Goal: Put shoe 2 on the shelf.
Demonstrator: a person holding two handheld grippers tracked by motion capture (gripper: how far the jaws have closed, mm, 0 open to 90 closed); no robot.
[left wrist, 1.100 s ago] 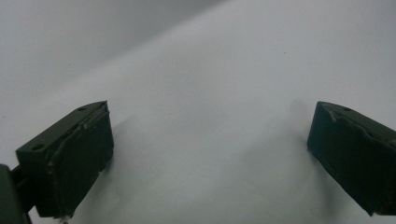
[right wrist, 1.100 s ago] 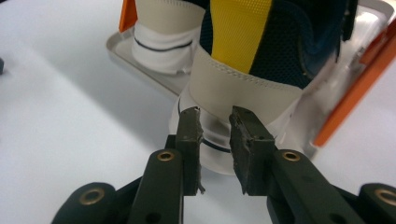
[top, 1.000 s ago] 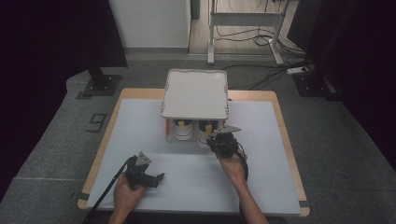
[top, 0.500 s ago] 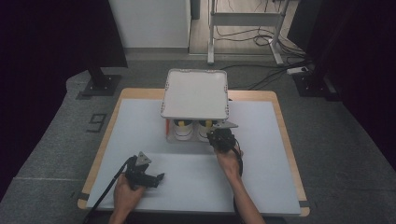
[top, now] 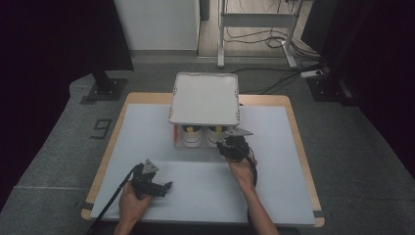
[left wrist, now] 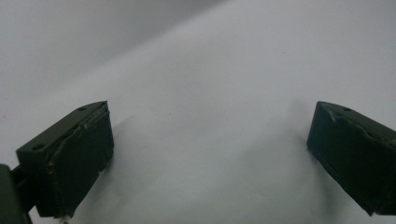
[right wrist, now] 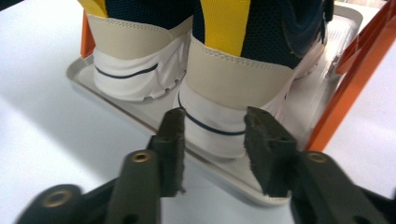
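At seven o'clock on the white surface (top: 195, 196): left hand-held gripper (top: 166, 187), jaws wide, nothing between them.

Toward the centre, under the grey rack shelf (top: 204, 98): a pair of shoes heel-out on the lower tray (right wrist: 116, 105), left shoe (right wrist: 135, 60) touching right shoe (right wrist: 233, 70).

At four o'clock from the shelf: right hand-held gripper (right wrist: 214, 140), jaws just opened to a narrow gap, levelled at the right shoe's white heel, gripping nothing.

Likely trouble: a gap narrower than the heel, so shoving the shoe deeper instead of straddling it; a shallow pinch on the sole's edge slipping off; the tray lip catching the sole on a pull; the outer jaw snagging the orange upright (right wrist: 345, 93) at three o'clock.
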